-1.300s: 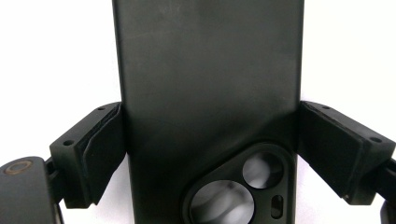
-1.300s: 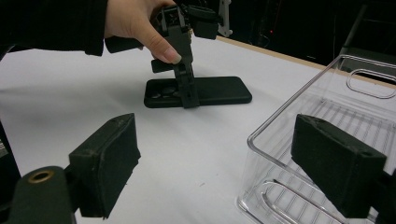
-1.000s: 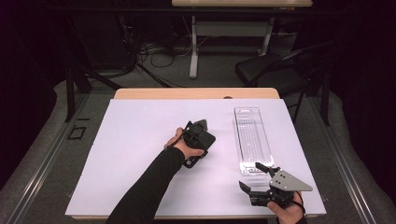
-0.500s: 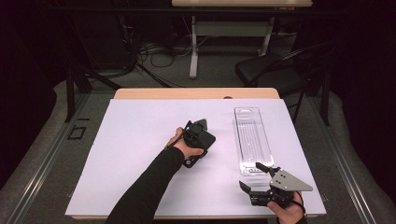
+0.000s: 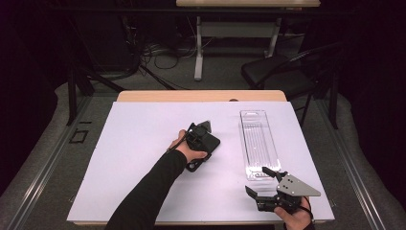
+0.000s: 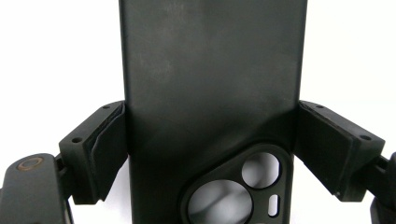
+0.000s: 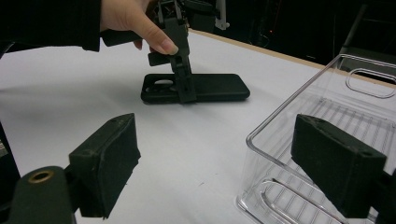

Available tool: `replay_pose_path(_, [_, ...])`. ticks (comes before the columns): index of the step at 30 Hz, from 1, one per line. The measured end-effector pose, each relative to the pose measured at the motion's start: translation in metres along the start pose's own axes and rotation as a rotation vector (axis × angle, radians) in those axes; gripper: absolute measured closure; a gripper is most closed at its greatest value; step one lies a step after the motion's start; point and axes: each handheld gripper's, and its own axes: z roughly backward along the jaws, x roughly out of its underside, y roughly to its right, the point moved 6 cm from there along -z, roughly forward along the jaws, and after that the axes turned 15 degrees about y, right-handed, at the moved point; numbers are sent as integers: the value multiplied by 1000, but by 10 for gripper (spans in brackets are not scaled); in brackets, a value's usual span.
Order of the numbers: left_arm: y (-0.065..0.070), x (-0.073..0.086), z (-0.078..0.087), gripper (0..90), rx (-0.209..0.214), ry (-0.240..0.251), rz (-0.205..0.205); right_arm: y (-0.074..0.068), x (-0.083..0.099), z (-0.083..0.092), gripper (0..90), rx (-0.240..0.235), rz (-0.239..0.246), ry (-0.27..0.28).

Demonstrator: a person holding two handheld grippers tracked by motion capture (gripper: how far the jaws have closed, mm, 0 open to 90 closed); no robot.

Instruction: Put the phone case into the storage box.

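- A counter (image 5: 143,158) with a white top takes up the middle of the high view; a strip of pale wood shows along its far edge.
- A clear plastic tray (image 5: 258,143), long and narrow with a ribbed floor, lies on the right part of the counter, its length running away from the person. In the right gripper view its near corner (image 7: 299,154) sits between the right jaws without touching them.
- A black phone case (image 6: 212,93) lies flat near the middle of the counter, well apart from the tray, back side up. In the left gripper view its camera cut-outs sit at the end nearest the gripper. The right gripper view shows it lying level (image 7: 215,88) on the white surface.
- The left tongs (image 5: 203,139) point down onto the case, held by a hand with a black sleeve. Their pads (image 6: 109,144) sit against both long edges of the case, pinching it across its width.
- The right tongs (image 5: 261,179) rest low near the front right corner of the counter, just before the tray's near end. Their jaws are spread wide with nothing gripped.
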Motion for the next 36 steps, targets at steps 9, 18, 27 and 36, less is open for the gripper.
replay_pose_path(9, [2,5,17,143,12,5,-17,0,0,0,143,1,-1,-1])
replay_pose_path(18, [3,15,37,142,31,22,-43,-1,0,0,143,2,-3,-2])
replay_pose_path(27, [-2,26,54,143,34,40,-52,-1,0,-1,143,1,0,-8])
replay_pose_path(36, [-2,40,71,143,37,49,-73,-1,0,-1,143,5,-2,-4])
